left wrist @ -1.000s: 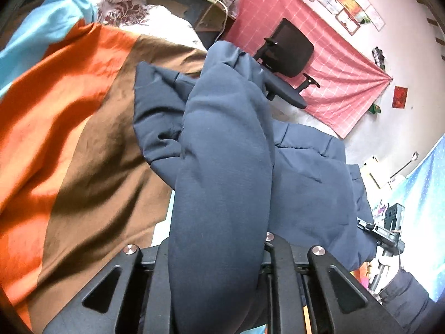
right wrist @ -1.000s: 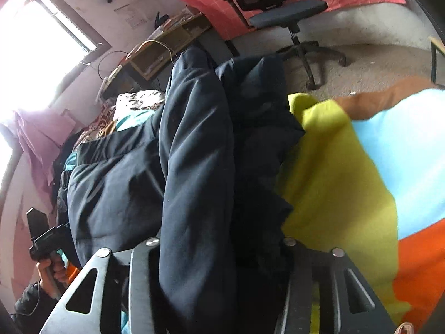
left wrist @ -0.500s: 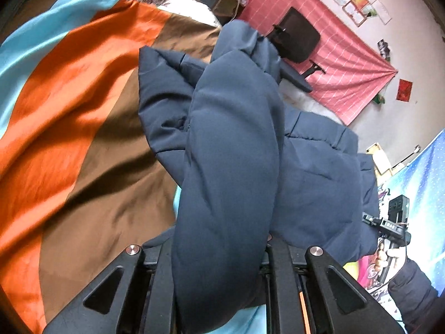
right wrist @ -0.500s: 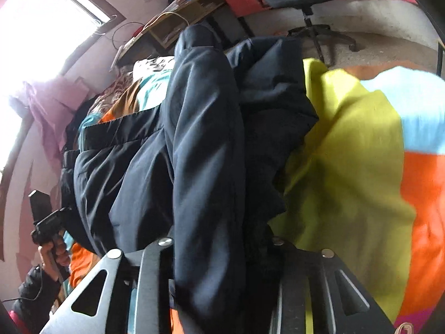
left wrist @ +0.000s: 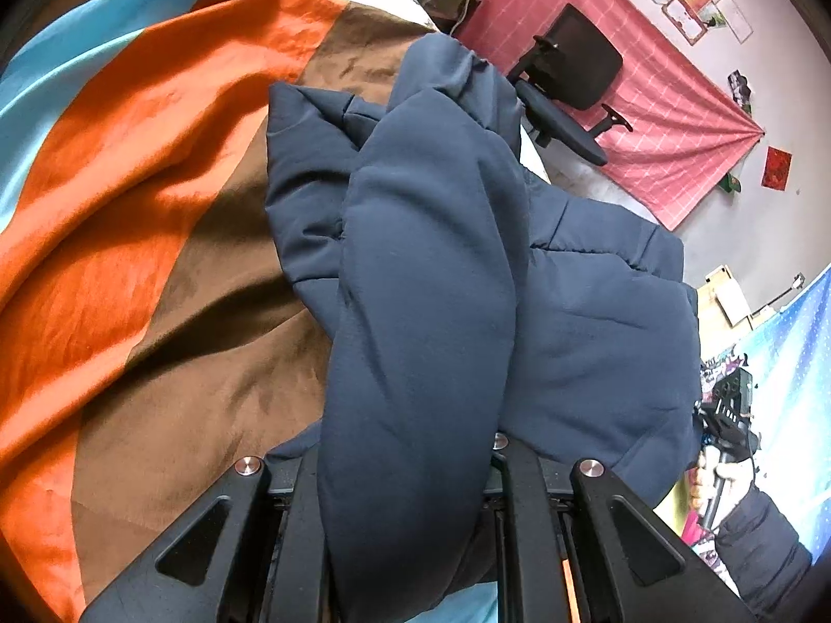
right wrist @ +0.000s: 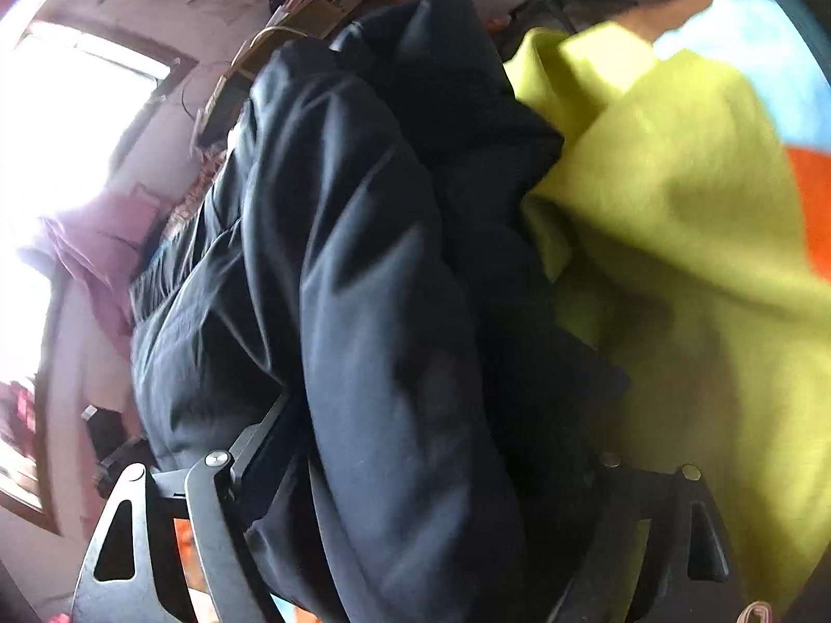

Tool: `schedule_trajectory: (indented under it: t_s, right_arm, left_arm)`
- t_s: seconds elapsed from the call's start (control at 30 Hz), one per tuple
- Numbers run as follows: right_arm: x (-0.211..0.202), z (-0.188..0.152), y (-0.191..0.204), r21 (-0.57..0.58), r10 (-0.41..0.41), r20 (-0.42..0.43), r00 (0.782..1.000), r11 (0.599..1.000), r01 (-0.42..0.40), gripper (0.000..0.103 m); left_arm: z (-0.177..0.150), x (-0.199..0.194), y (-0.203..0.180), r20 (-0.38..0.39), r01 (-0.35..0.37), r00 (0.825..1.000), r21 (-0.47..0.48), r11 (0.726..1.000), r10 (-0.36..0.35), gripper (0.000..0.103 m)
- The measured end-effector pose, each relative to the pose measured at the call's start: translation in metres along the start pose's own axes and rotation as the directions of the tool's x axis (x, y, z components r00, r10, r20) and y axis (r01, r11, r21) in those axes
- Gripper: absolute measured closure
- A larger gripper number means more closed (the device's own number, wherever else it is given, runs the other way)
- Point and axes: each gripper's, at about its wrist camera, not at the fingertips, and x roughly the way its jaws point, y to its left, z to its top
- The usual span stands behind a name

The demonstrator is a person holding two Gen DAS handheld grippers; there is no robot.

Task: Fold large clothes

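A dark navy padded jacket (left wrist: 431, 259) lies bunched on a striped bedspread (left wrist: 130, 207). My left gripper (left wrist: 410, 459) is shut on a thick fold of it, and the cloth drapes over both fingers and hides their tips. In the right wrist view the same jacket (right wrist: 374, 311) looks almost black and runs between the jaws of my right gripper (right wrist: 420, 472). Those jaws are opening and stand wide apart, with the fold lying loose between them. That view is blurred. The right gripper (left wrist: 727, 415), in a sleeved hand, also shows at the jacket's far right edge.
The bedspread has orange, brown and light blue bands, and a yellow band (right wrist: 675, 207) beside the jacket. A black office chair (left wrist: 581, 67) stands past the bed before a pink wall cloth (left wrist: 670, 119). A bright window (right wrist: 78, 104) and a cluttered desk (right wrist: 311, 5) lie behind.
The right gripper's jaws have spread from a tight hold on the fold to wide apart, and that gripper has dropped and rolled. The left gripper keeps its hold and has shifted slightly.
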Motion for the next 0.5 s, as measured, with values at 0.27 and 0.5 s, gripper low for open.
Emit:
schedule_trajectory:
  t_s: [0.27,0.5]
  right_arm:
    - [-0.028,0.002,0.04,-0.053,-0.041,-0.028,0.999,0.998,0.039,0.076]
    - [-0.052,-0.025,0.099,-0.191,-0.065,-0.089,0.994,0.981,0.047,0.081]
  left_arm:
    - [-0.008,-0.035,-0.02,0.05,-0.019,0.999,0.009,1.0,0.019,0.095]
    - [-0.037,-0.085,-0.027,0.031,-0.085,0.996,0.032,0.996,0.084,0.096]
